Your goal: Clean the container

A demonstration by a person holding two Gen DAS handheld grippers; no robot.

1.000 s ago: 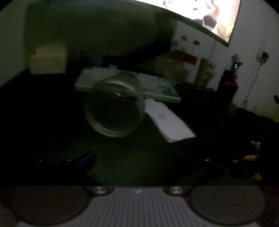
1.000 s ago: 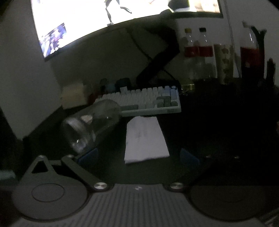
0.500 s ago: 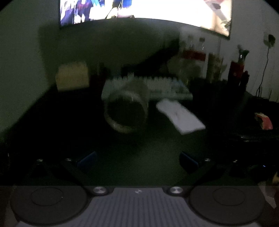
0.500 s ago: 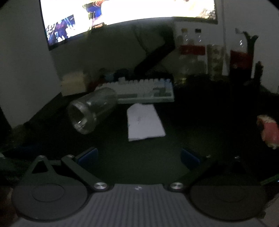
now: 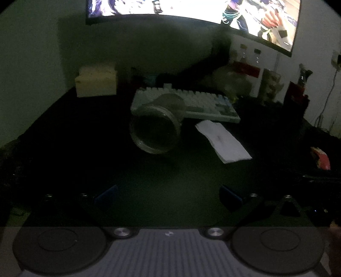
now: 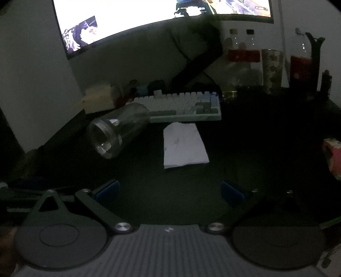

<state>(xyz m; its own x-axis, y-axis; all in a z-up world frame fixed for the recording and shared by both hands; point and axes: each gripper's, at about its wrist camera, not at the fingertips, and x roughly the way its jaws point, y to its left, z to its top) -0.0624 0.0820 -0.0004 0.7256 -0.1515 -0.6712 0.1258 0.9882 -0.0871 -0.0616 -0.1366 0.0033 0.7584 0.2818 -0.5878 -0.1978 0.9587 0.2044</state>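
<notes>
A clear glass jar (image 5: 156, 125) (image 6: 116, 131) lies on its side on the dark desk, mouth turned toward the cameras. A folded white paper towel (image 5: 222, 140) (image 6: 184, 144) lies flat to its right. My left gripper (image 5: 167, 195) hangs open well short of the jar, with nothing between its blue-padded fingers. The right gripper (image 6: 168, 190) is open too, set back from the towel and empty. The room is dim.
A pale keyboard (image 5: 191, 104) (image 6: 183, 105) lies just behind the jar and towel. A cream box (image 5: 97, 82) sits at the back left. Bottles (image 6: 244, 53) and a tumbler (image 6: 272, 70) stand at the back right under a lit monitor (image 6: 149, 19). A red packet (image 6: 332, 155) lies at right.
Both grippers have pulled back and away from the jar and towel, which now look smaller and farther. The jar and towel lie where they were.
</notes>
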